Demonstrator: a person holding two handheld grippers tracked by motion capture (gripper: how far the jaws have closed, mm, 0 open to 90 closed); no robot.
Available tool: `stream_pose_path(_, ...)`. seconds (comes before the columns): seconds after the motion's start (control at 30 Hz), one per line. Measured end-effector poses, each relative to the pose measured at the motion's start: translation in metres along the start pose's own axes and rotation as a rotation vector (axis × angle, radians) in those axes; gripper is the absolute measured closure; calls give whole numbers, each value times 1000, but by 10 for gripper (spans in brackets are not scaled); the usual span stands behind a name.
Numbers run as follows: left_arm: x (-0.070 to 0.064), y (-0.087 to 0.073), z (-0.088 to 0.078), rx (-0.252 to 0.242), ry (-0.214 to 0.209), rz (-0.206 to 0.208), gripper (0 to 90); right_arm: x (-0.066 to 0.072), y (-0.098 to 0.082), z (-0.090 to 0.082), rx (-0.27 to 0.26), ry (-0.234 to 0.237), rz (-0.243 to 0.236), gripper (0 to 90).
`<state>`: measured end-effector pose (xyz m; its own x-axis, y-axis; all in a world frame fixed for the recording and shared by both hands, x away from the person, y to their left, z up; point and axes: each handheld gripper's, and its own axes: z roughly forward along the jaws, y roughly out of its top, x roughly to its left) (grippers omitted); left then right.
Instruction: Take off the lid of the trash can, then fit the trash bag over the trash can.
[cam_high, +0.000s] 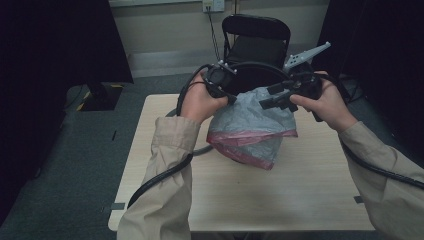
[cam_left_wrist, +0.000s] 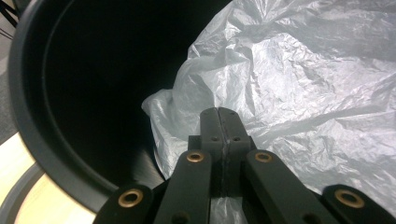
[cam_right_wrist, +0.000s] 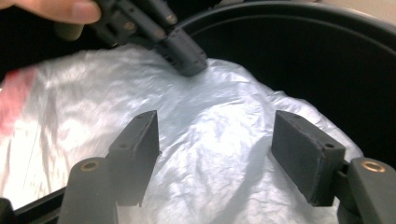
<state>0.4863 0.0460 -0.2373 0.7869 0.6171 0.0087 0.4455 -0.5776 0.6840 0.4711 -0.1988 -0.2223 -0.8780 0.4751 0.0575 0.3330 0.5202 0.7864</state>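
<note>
- High view: a round black plastic bin (cam_high: 250, 75) stands on the pale wooden desk (cam_high: 300, 190), toward its far edge, and everything here is placed by that bin.
- A thin, crinkly grey-white plastic bag (cam_high: 250, 120) with a pink-red band hangs over the near side of the bin and spills down onto the desk in front of it.
- The left hand-held gripper (cam_high: 231, 99) is at the left of the bin's rim. In the left gripper view its jaws are pressed together, and they pinch a fold of the bag (cam_left_wrist: 303, 93) right beside the dark inside of the bin (cam_left_wrist: 84, 93).
- The right hand-held gripper (cam_high: 265, 104) is at the right of the bin's rim. In the right gripper view its jaws are spread wide over the bag (cam_right_wrist: 210, 140), and nothing is between the pads.
- The right gripper view also looks across at the tip of the left hand-held gripper (cam_right_wrist: 189, 65), biting the bag near the bin's far rim (cam_right_wrist: 303, 14).
- The job looks like putting the bag into the bin as a liner.
- To do this step well, I think the left pinch should hold tight, so the thin bag does not slip away.
- The right hand-held gripper should go down onto a fold of the bag near the rim and close on one layer only.
- Then both can pull the bag's mouth apart, slowly, because thin plastic tears easily.
- The mouth should go over the rim all the way round the bin, with the rest pushed down inside.
</note>
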Motion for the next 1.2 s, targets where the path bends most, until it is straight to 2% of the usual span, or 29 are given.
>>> stream_pose_path(0.07, -1, 1, 1, 9, 3, 16, 900, 1, -1, 3, 25, 9, -5, 339)
stream_pose_path(0.17, -2, 1, 0, 8, 4, 19, 900, 0, -1, 6, 36, 26, 12, 352)
stream_pose_path(0.23, -3, 2, -1, 3, 3, 16, 900, 0, -1, 7, 27, 61, 34, 387)
stream_pose_path(0.3, -4, 1, -2, -3, 0, 18, 900, 0, -1, 7, 33, 74, 44, 458)
stream_pose_path(0.37, -4, 0, -3, -4, -5, 12, 900, 0, 0, 8, 46, 92, 55, 483)
stream_pose_path(0.47, -2, -1, -2, -7, -11, 2, 900, 1, 2, 12, 76, 131, 58, 610)
stream_pose_path(0.53, -2, -1, -1, -5, -9, 0, 900, 2, 1, 15, 117, 144, 48, 704)
stream_pose_path(0.67, -1, 0, 0, -5, -15, 3, 900, 1, 0, 18, 135, 161, 45, 900)
stream_pose_path(0.77, 0, -1, -1, -13, -16, -4, 900, 0, 1, 21, 153, 125, 50, 900)
stream_pose_path(0.8, 0, -1, -2, -14, -19, -3, 900, -1, 1, 21, 157, 90, 54, 900)
stream_pose_path(0.87, 0, -1, -2, -13, -19, 0, 900, -3, 0, 22, 154, 70, 60, 900)
stream_pose_path(0.93, 1, 0, -1, -11, -17, 0, 900, -6, 0, 21, 155, 8, 63, 900)
stream_pose_path(0.97, 2, 0, 0, -11, -6, -1, 900, -8, -1, 20, 157, -5, 75, 900)
stream_pose_path(1.0, 5, 0, 0, -10, 18, -1, 900, -11, -1, 19, 135, 1, 93, 898)
stream_pose_path(1.03, 8, 0, 0, -11, 37, -10, 900, -12, -1, 16, 104, -4, 101, 772)
stream_pose_path(1.1, 15, -1, 2, -23, 46, -47, 900, -12, -1, 12, 65, -28, 82, 571)
stream_pose_path(1.13, 19, -2, 3, -24, 64, -61, 900, -11, 0, 11, 54, -43, 96, 483)
stream_pose_path(1.2, 23, -4, 4, -23, 90, -82, 900, -8, 2, 7, 34, -42, 73, 424)
